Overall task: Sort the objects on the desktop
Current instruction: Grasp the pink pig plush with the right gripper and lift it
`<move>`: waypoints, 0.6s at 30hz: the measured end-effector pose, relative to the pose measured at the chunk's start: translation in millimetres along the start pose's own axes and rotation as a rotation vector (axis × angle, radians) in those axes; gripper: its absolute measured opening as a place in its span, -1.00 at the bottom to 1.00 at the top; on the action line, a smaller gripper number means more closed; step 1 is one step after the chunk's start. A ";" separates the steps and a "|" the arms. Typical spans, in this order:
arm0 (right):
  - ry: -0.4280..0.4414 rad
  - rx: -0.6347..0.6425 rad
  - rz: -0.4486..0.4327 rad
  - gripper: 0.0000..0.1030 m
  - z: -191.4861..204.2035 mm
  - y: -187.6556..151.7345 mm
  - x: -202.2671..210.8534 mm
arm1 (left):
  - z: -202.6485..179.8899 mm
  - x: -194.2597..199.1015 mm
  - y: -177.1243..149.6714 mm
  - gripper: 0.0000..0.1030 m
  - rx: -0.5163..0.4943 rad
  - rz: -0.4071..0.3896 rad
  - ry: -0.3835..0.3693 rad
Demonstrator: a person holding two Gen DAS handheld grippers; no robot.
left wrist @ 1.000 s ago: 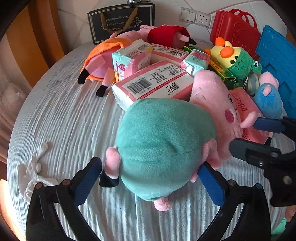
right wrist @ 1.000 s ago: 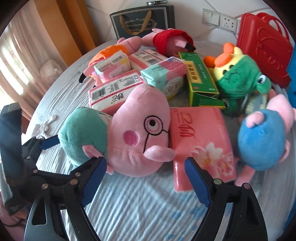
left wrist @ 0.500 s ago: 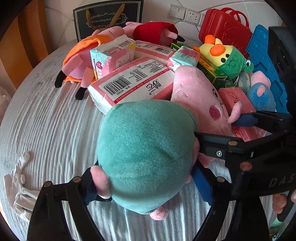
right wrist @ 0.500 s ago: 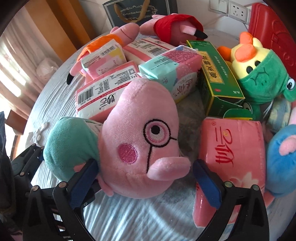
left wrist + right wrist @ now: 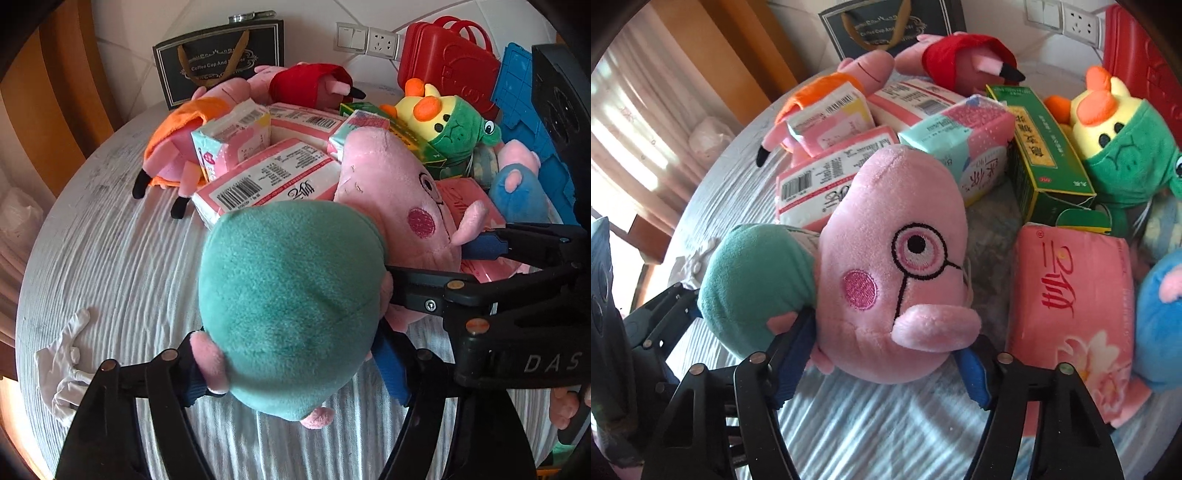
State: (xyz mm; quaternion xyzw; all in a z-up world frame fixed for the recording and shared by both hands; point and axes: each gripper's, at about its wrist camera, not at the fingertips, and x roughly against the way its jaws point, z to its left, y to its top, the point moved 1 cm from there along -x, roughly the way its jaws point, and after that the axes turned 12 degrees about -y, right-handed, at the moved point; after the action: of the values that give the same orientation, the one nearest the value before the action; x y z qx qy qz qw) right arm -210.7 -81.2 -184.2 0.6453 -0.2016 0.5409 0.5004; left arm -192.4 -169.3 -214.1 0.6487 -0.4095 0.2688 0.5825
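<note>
The big pink pig toy with the teal body (image 5: 291, 302) is soft, matt fleece. Pink tissue packs (image 5: 1075, 306) shine in glossy plastic wrap. The green carton (image 5: 1045, 147) looks like smooth printed card. The pale tablecloth (image 5: 110, 258) is ribbed, matt fabric. The red case (image 5: 447, 62) is hard, shiny plastic.

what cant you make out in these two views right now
- Left view: the pig plush hides the left gripper pads' contact.
- Right view: its head covers the right gripper pads.
- Right view: the blue plush is cut off by the edge.
- Both: bag lettering partly behind its handle.
</note>
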 end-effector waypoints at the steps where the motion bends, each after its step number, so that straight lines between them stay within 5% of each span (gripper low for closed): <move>1: 0.003 0.003 -0.012 0.34 0.0 0.9 5.9 | -2.1 7.1 1.4 0.43 -0.004 -0.013 0.004; 11: -0.041 0.017 -0.238 0.34 -18.1 18.1 117.8 | -70.7 94.4 43.4 0.43 -0.103 -0.223 -0.007; 18: -0.141 -0.056 -0.375 0.34 -87.9 1.9 213.2 | -162.9 126.4 81.1 0.44 -0.237 -0.327 -0.084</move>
State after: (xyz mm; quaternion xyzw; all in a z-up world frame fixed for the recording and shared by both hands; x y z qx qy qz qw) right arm -184.7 53.9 1.0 0.6936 -0.1277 0.3858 0.5948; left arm -174.3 -36.8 -37.5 0.6441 -0.3513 0.0931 0.6731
